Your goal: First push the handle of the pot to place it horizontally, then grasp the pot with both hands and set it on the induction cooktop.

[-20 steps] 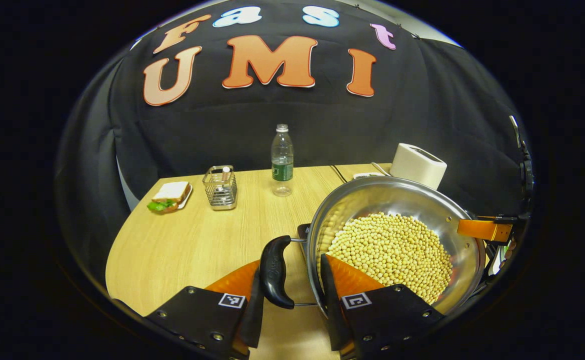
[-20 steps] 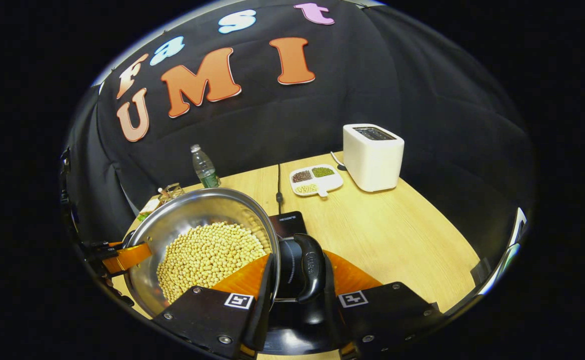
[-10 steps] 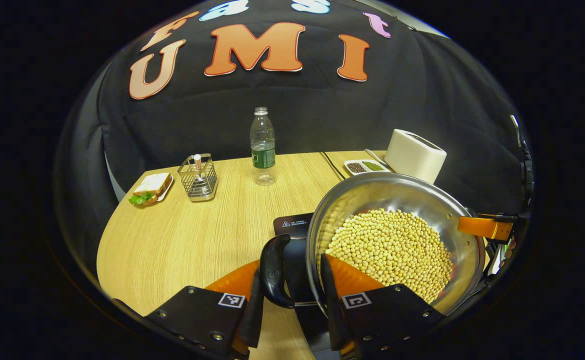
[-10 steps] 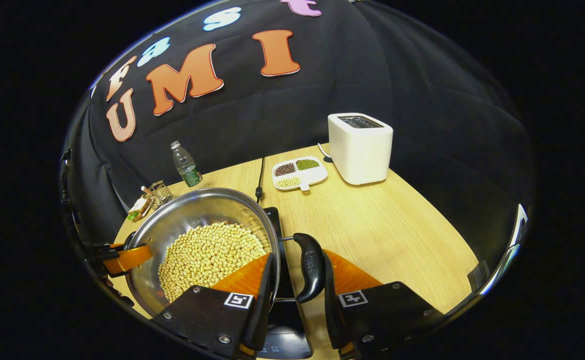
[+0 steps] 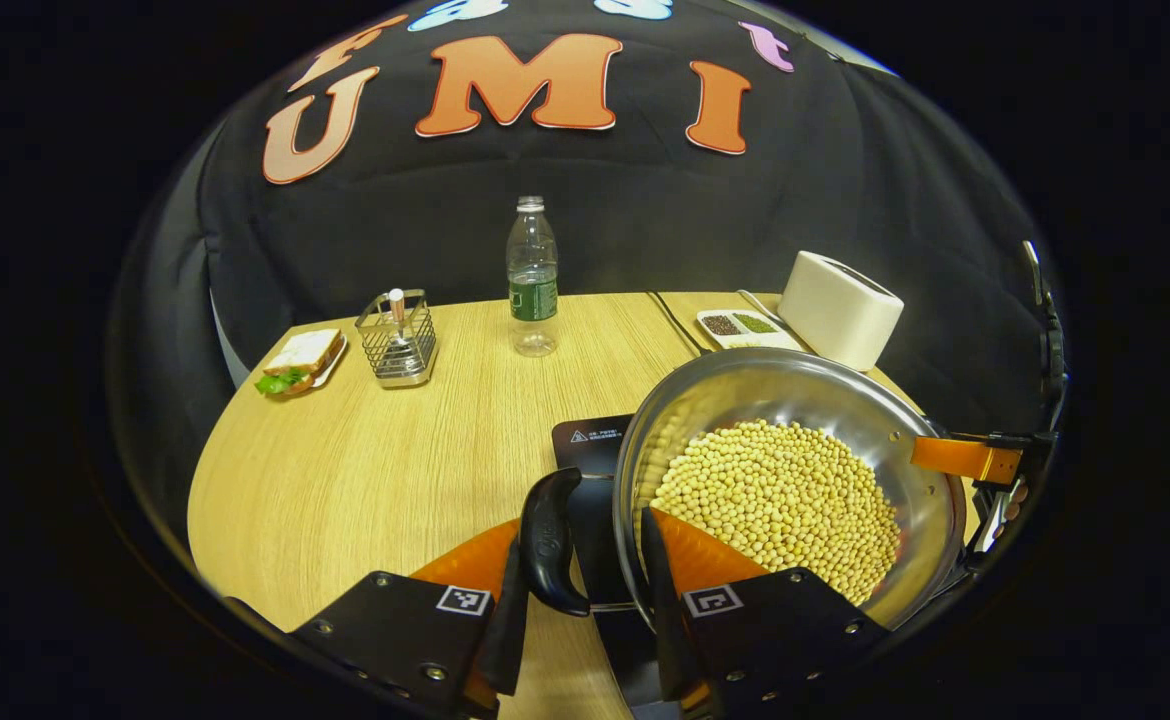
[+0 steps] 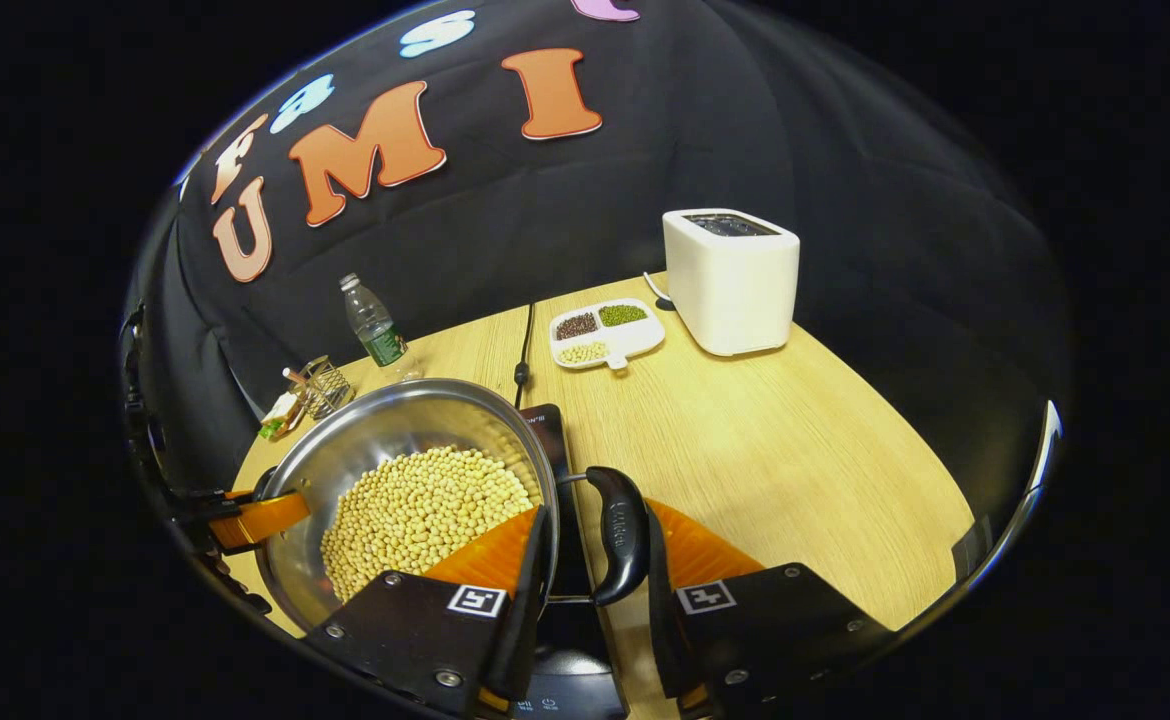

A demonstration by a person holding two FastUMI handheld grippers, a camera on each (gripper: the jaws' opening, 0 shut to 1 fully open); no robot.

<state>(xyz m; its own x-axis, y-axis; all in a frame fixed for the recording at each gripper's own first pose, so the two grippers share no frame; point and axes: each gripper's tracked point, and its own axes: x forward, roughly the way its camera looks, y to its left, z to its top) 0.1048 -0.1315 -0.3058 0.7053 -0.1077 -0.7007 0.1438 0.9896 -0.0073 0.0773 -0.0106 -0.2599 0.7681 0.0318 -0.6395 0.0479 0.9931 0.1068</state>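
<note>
A steel pot [image 5: 795, 395] full of pale beans [image 5: 780, 495] is held between both grippers above the table. My left gripper [image 5: 585, 575] is shut on the pot's left black handle [image 5: 548, 540], with one finger inside the rim and one outside the handle. My right gripper [image 6: 595, 570] is shut the same way on the right handle [image 6: 620, 530]; it also appears at the pot's far rim as the right gripper [image 5: 965, 458]. The black induction cooktop [image 5: 588, 450] lies under the pot [image 6: 385, 430], mostly hidden; its front edge [image 6: 565, 690] peeks out below.
On the wooden table [image 5: 375, 470] stand a water bottle [image 5: 532, 275], a wire holder [image 5: 398, 340] and a sandwich on a plate [image 5: 295, 360] at the back left. A white toaster [image 6: 732, 280], a divided tray of grains [image 6: 605, 335] and a power cord [image 6: 523, 350] sit behind the pot.
Both grippers have carried the pot a little toward the near side of the table. More of the cooktop now shows beside the left handle. The grips are unchanged.
</note>
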